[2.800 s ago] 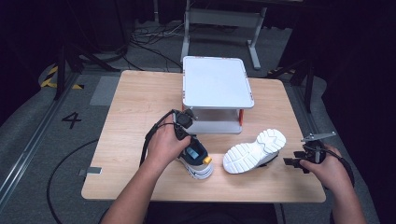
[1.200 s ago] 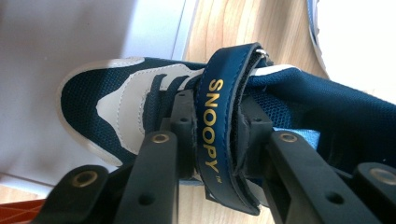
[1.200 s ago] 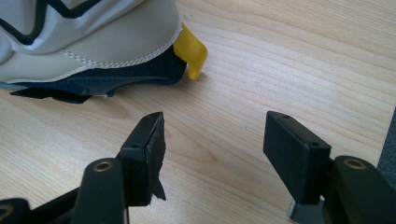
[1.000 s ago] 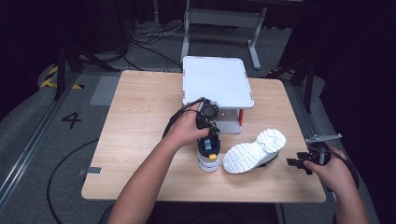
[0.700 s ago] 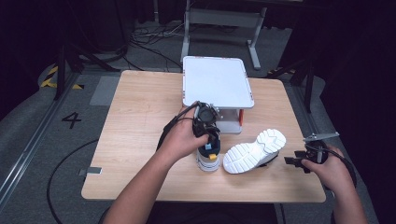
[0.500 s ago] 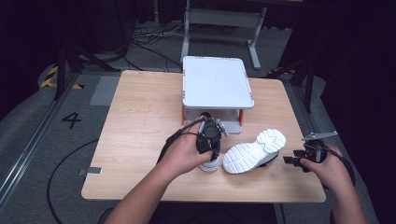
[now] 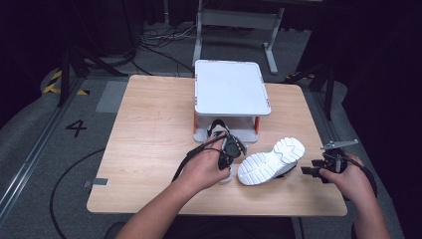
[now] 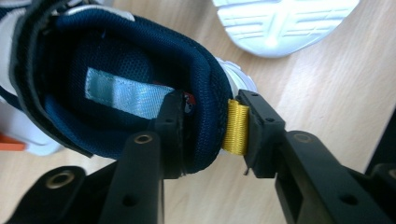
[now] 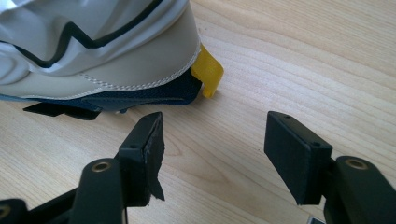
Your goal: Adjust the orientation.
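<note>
Near the table's middle, the left gripper (image 8: 208, 135), its jaws having just been closing, clamps the navy padded heel collar of an upright white sneaker (image 8: 116, 88) at its yellow pull loop (image 8: 236, 126). Beside it lies a second white sneaker (image 7: 271, 160), sole up; the right gripper (image 9: 212, 144) gapes just behind its heel, holding nothing.

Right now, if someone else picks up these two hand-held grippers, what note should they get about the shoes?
Left hand-held gripper: jaws have just been closing, now clamped on the heel collar of the upright shoe, one jaw inside, one on the yellow pull loop.
Right hand-held gripper: open, holding nothing, resting just behind the heel of the second shoe.
Positions: the upright shoe stands in front of the small white rack; the second shoe lies on its side, sole showing, on the table.
Done: first shoe gripped.
Left, probably: place it, then pick up the tipped shoe.
</note>
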A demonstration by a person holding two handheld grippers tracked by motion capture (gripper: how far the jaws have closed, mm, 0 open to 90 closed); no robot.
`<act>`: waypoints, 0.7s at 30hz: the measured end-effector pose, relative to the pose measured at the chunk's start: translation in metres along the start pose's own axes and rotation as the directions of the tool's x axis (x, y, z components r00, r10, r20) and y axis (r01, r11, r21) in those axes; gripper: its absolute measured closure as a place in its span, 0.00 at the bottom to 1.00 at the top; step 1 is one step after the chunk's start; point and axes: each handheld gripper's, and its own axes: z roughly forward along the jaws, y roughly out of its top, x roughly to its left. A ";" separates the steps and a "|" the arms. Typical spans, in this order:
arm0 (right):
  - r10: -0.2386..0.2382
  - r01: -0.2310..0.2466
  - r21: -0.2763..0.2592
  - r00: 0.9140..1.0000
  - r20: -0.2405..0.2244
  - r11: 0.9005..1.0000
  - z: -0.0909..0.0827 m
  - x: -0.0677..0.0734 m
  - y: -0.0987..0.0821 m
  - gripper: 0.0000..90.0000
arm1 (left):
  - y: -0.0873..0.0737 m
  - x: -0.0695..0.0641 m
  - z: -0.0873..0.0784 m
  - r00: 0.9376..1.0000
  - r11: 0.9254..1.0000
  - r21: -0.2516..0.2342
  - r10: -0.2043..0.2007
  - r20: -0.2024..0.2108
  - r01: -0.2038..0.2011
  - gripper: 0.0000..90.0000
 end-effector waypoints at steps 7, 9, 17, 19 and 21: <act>0.006 -0.006 0.003 1.000 0.004 1.000 -0.001 -0.001 -0.004 0.42 | -0.003 0.035 0.005 0.998 0.999 -0.030 -0.023 -0.054 0.021 0.71; 0.011 -0.011 0.005 1.000 0.001 1.000 -0.001 -0.001 -0.006 0.42 | -0.005 0.042 0.006 0.997 0.999 -0.040 -0.029 -0.071 0.026 0.69; 0.013 -0.013 0.003 1.000 0.005 1.000 -0.002 -0.003 -0.008 0.42 | -0.014 0.037 -0.018 0.984 0.970 -0.179 -0.176 -0.035 0.167 0.44; 0.013 -0.013 -0.004 1.000 0.003 1.000 -0.003 -0.002 -0.007 0.42 | -0.020 0.031 -0.030 0.978 0.961 -0.192 -0.207 -0.031 0.198 0.45; 0.013 -0.013 -0.006 1.000 0.004 1.000 -0.005 -0.002 -0.007 0.42 | -0.024 0.028 -0.036 0.973 0.957 -0.189 -0.228 -0.026 0.219 0.50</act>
